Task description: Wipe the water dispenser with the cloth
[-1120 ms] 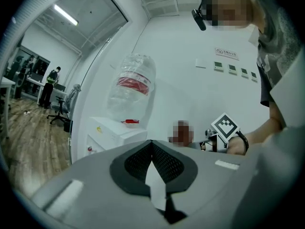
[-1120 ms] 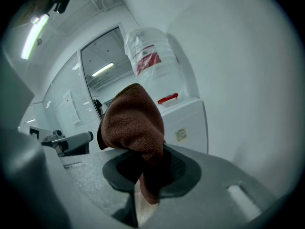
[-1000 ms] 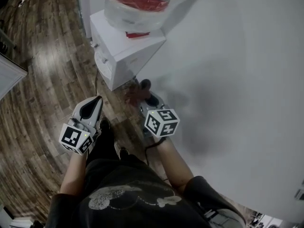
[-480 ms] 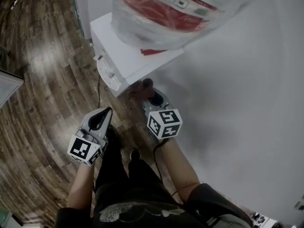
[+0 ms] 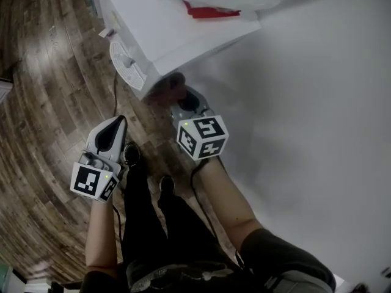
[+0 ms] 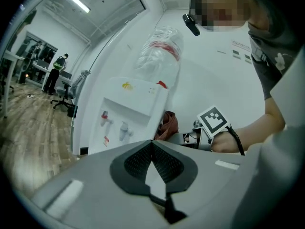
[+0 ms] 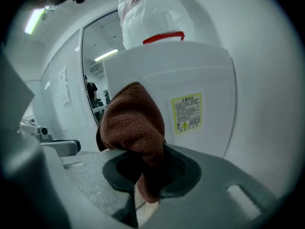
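The white water dispenser (image 5: 165, 35) stands against the wall, a clear bottle (image 6: 159, 51) with a red label on top. Its side panel with a yellow sticker (image 7: 187, 111) fills the right gripper view. My right gripper (image 5: 177, 93) is shut on a brown cloth (image 7: 136, 128), bunched between the jaws and held close to the dispenser's side near its lower corner. My left gripper (image 5: 116, 127) is shut with nothing in it, lower left of the dispenser, above the floor. The two taps (image 6: 114, 123) show in the left gripper view.
Dark wood floor (image 5: 43, 121) spreads to the left. A white wall (image 5: 317, 115) runs along the right. My legs and shoes (image 5: 131, 154) are below the grippers. Far back in the room stand an office chair (image 6: 62, 97) and a person (image 6: 56, 73).
The dispenser has grown larger in the head view as I came closer. My right gripper with the cloth has moved up toward the dispenser's side; the left one stays low.
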{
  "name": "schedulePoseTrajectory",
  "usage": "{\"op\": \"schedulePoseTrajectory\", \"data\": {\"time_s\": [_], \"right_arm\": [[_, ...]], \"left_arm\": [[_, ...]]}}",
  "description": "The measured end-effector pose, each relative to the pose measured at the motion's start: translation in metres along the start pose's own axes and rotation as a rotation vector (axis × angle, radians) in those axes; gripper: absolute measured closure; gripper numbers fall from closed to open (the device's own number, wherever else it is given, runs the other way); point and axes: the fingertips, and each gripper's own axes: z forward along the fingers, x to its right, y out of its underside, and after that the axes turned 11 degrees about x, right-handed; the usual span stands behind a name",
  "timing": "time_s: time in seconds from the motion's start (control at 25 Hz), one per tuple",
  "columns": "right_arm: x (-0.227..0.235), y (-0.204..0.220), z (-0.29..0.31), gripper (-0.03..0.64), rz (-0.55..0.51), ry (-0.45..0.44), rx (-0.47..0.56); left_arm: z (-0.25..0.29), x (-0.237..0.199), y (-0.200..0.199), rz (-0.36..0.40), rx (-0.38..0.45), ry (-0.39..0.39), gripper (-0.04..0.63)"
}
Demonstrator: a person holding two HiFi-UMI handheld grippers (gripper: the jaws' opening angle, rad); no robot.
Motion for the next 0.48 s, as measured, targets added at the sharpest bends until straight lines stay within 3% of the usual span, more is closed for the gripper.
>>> {"op": "schedulePoseTrajectory", "data": {"time_s": [0.48], "right_arm": [[0.040,0.181,0.053,0.561,0.034,-0.006,-0.047]], "left_arm": [[0.000,-0.060,0.159,0.021,-0.046,0.026,0.589]]}}
